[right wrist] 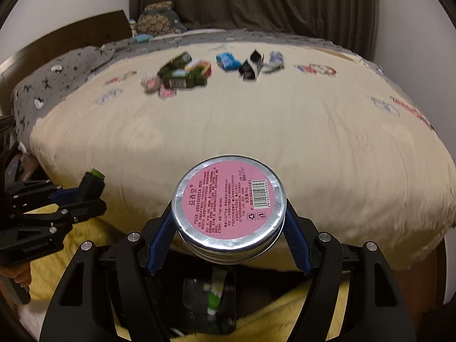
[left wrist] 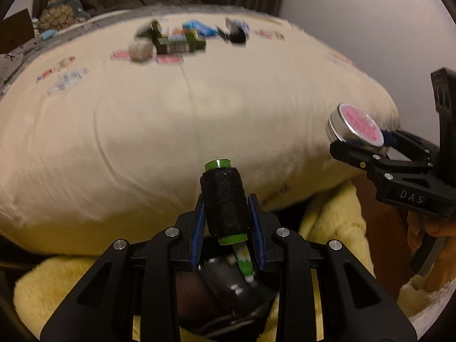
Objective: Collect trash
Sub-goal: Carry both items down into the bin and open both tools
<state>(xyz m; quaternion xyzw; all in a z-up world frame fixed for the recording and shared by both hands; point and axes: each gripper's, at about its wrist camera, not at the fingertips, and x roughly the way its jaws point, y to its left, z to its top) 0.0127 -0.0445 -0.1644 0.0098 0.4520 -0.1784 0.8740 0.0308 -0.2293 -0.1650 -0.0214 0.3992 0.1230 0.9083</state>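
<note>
Holding a light spool by its soft thread in our left tool, we squeeze the smooth, slippery tin by its rim in our right tool, near the bed.

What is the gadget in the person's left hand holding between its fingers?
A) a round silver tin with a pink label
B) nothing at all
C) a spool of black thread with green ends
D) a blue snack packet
C: the left wrist view shows the blue fingers pressed on both sides of the spool of black thread; the round tin sits in the right gripper.
</note>
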